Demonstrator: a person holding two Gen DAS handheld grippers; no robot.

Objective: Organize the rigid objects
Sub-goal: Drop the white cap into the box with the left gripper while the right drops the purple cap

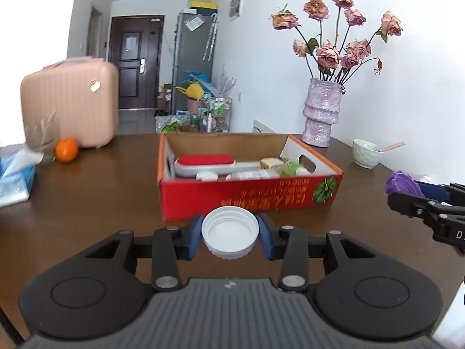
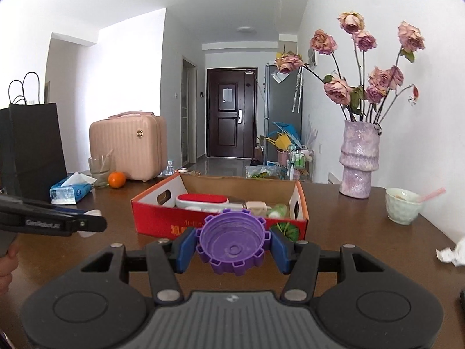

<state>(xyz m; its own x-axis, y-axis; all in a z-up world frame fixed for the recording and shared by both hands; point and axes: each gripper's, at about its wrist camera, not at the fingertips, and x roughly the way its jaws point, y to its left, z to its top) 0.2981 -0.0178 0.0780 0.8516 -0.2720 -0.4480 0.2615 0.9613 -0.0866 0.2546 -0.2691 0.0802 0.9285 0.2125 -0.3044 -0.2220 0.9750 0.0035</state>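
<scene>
1. Brown wooden table (image 1: pixel 87 192) fills a white-walled flat, a dark door (image 2: pixel 231 113) at the hallway's end.
2. Left gripper (image 1: pixel 229 234) is clamped on a white cap (image 1: pixel 229 232), held hollow side up just short of the red box (image 1: pixel 250 195) at the table's middle.
3. Right gripper (image 2: pixel 232 245) is clamped on a purple toothed cap (image 2: pixel 232 240), held before the same box.
4. Inside the box lie a red-topped brush (image 1: pixel 206 163) and bottles.
5. Only the right view shows a black paper bag (image 2: pixel 32 148) at the left edge and crumpled paper (image 2: pixel 452 253) at the right edge.
6. Both show the pink suitcase (image 1: pixel 69 101), orange (image 1: pixel 66 150), vase of roses (image 1: pixel 321 113) and green bowl (image 1: pixel 366 154).
7. Yellow printing on the box's front is unreadable; the left tool's side lettering is blurred.
</scene>
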